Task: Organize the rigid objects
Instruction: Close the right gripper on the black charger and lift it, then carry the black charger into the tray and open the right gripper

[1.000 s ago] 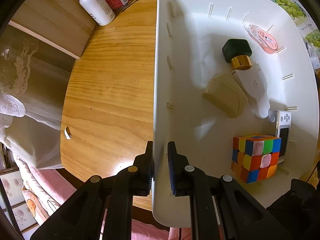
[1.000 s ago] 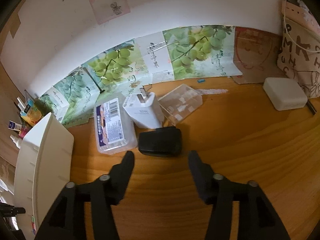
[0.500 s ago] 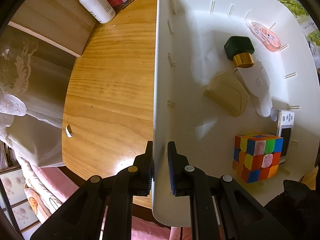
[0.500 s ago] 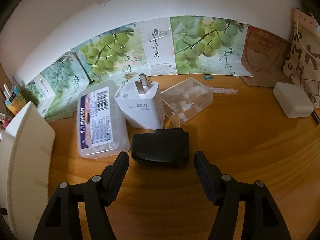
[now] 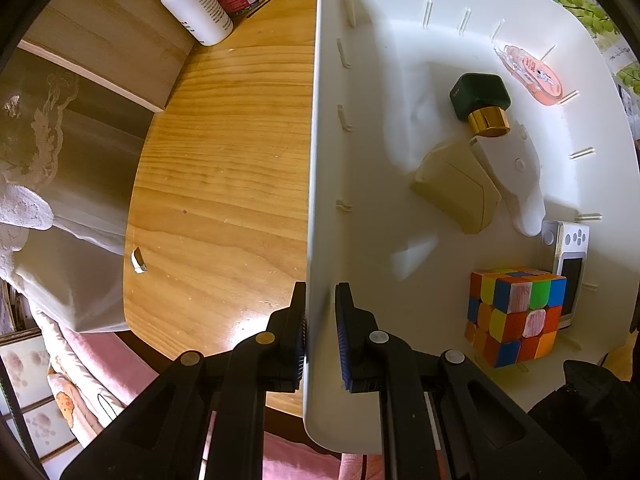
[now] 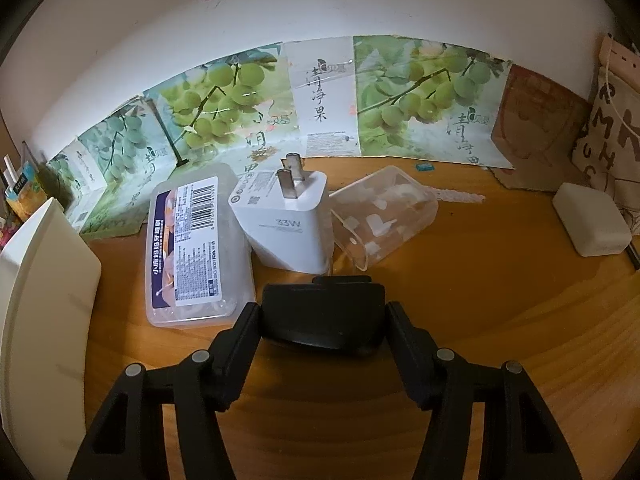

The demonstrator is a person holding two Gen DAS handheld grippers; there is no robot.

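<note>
My left gripper points down and is shut on the near side wall of the white bin, one finger inside and one outside. In the bin lie a colour cube, a green bottle with a gold cap, a beige case, a small white device and an orange tape roller. In the right wrist view my right gripper is closing around a black box on the wooden table; its pads meet the box's two sides.
Just behind the black box stand a white 33W charger, a clear labelled box and a clear open case. A white block lies far right. The bin is at the left. A white spray bottle stands beyond it.
My right gripper has moved forward and down onto the black box, which now sits between its fingers; the jaws widened, then narrowed. The left gripper has kept its hold on the bin wall.
</note>
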